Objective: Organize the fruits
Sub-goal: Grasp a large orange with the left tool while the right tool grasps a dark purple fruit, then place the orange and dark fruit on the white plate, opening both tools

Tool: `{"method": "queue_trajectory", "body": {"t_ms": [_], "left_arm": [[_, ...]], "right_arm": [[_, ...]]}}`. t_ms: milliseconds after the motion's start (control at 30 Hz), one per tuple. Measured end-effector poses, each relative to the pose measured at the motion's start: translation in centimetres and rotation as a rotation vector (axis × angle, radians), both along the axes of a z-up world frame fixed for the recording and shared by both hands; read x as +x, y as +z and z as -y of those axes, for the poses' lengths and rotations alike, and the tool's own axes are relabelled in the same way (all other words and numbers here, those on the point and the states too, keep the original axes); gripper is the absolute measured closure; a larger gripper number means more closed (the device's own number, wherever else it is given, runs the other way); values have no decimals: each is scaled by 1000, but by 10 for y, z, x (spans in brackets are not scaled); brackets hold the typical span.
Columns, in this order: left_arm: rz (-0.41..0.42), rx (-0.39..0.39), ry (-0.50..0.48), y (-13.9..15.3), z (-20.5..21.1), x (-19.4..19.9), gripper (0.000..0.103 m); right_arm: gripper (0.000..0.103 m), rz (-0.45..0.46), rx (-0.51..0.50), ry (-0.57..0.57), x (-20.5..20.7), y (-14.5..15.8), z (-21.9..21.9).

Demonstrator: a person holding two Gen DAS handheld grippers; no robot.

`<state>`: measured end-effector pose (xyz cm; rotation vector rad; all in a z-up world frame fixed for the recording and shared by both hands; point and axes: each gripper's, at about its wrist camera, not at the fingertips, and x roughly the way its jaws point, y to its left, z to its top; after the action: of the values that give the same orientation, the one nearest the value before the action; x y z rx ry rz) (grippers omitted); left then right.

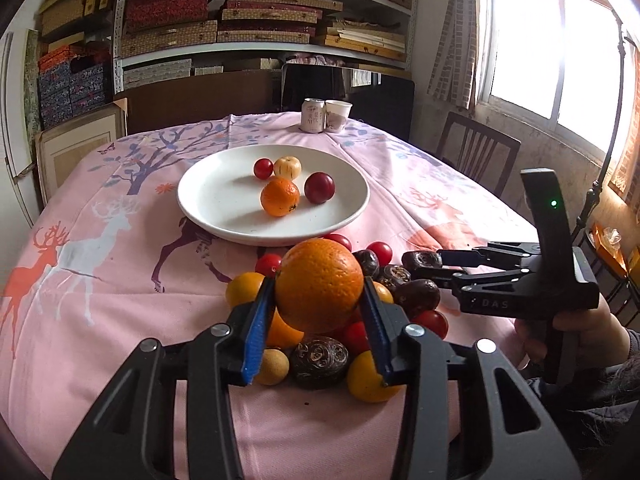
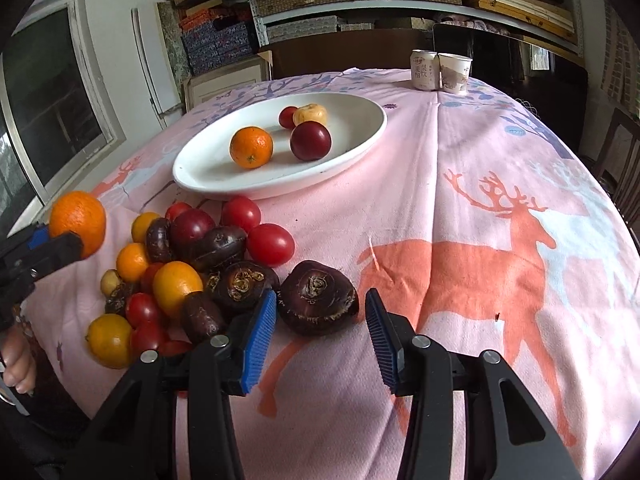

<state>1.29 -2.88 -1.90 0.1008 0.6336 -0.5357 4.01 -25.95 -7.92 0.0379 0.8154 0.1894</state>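
We find the left gripper [image 1: 318,312] clamped on an orange [image 1: 319,285]. Only the right wrist view shows the right gripper [image 2: 320,326] wide, a water chestnut [image 2: 318,303] between its pads.

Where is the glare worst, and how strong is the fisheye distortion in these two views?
Left wrist view: the window is blown out white, and the shelves bow strongly. Right wrist view: even light, no glare, soft shadows under the fruit on the plate; table edges curve and the corners vignette black.
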Motion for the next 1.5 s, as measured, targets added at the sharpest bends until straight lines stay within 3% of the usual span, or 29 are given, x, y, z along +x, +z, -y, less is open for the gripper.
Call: {"method": "queue_trajectory", "body": {"t_ms": [233, 433, 667, 800, 900, 1000, 1067, 1100, 1300, 1500], "left_arm": [[-18, -3, 1, -3, 1, 4, 61], [-28, -11, 11, 2, -1, 20, 61], [-51, -3, 46, 16, 4, 81, 61], [-69, 23, 90, 13, 12, 122, 61], [-131, 17, 114, 5, 15, 153, 60], [-181, -16, 138, 1, 12, 168, 57], [-137, -17, 151, 4, 8, 159, 37], [-105, -4, 162, 6, 7, 151, 34], [-21, 4, 76, 18, -10, 77, 32], [3, 115, -41, -2, -1, -4, 33]], "right_arm": [[60, 1, -1, -13, -1, 0, 3], [60, 56, 111, -28, 2, 27, 24], [60, 76, 175, 16, 52, 62, 19], [60, 39, 196, 40, 89, 58, 3], [58, 44, 180, 39, 108, 53, -8], [48, 60, 204, 35, 109, 53, -8], [48, 69, 200, 41, 100, 55, -7], [48, 74, 188, 41, 93, 55, -6], [48, 68, 188, 63, 38, 48, 5], [48, 80, 181, 99, -18, 38, 3]]}}
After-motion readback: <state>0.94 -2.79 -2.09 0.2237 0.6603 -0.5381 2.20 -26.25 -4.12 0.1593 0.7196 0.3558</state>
